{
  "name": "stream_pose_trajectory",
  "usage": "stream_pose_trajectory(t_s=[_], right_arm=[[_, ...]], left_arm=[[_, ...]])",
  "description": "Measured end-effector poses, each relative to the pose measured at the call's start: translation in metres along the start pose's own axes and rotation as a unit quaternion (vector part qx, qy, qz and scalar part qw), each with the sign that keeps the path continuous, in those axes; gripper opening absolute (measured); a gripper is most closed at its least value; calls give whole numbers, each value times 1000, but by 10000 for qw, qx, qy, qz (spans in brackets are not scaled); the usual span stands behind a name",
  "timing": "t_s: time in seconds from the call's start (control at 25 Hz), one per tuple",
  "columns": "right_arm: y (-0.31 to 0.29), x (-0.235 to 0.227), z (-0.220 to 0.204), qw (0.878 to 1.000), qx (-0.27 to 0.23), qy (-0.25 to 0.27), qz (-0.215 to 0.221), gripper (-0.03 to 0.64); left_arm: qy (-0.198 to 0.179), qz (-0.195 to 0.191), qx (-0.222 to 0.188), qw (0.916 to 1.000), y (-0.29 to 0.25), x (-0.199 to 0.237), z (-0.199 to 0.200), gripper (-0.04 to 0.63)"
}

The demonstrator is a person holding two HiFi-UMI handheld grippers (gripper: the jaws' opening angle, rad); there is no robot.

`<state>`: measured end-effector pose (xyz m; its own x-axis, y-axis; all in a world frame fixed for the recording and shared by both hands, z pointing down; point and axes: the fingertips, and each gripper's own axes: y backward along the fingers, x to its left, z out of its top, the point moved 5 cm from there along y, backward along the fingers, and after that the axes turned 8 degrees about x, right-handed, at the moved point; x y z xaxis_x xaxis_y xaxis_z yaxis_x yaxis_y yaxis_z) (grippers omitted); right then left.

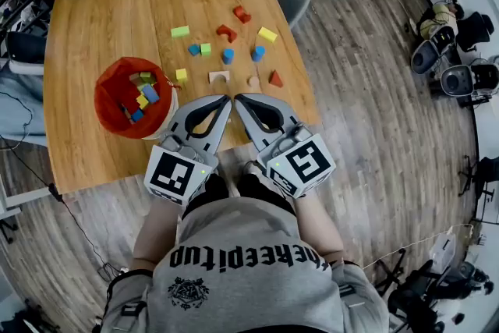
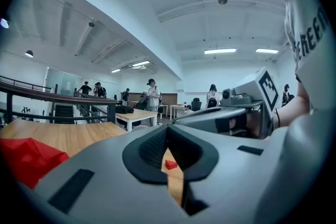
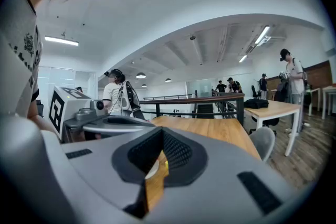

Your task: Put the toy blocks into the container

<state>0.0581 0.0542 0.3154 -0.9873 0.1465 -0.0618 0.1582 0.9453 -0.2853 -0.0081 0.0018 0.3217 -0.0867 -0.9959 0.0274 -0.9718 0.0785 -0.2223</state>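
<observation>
Toy blocks [image 1: 228, 56] in red, blue, green, yellow and bare wood lay scattered across the middle of the light wooden table [image 1: 101, 4]. Several more sat inside the round red container [image 1: 105, 90] to their left, near the table's front edge. Just in front of the loose blocks, the grey left gripper [image 1: 228, 99] [image 2: 167, 131] and the grey right gripper [image 1: 238, 98] [image 3: 161, 131] hovered side by side with their tips almost meeting. Each had its jaws closed together with nothing gripped. Through the left jaws' gap a small red block [image 2: 170, 164] showed on the tabletop beyond. Each gripper carried a cube with black-and-white square markers [image 1: 170, 174]. The person's grey shirt [image 1: 242, 285] bore the print "thekeepitup".
</observation>
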Motion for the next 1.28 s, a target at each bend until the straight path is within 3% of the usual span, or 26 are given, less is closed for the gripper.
stream_pose_trajectory(t_s=[0.64, 0.92, 1.28], right_arm=[[-10, 6, -1, 9985, -173, -393, -351, 11], [-8, 5, -4, 9980, -154, -402, -473, 11], [-22, -5, 1, 9996, -139, -222, -112, 11]], left_arm=[[39, -207, 118, 9997, 14, 15, -15, 14], [358, -288, 276, 9986, 12, 17, -28, 14], [391, 134, 328, 9986, 12, 24, -31, 14]])
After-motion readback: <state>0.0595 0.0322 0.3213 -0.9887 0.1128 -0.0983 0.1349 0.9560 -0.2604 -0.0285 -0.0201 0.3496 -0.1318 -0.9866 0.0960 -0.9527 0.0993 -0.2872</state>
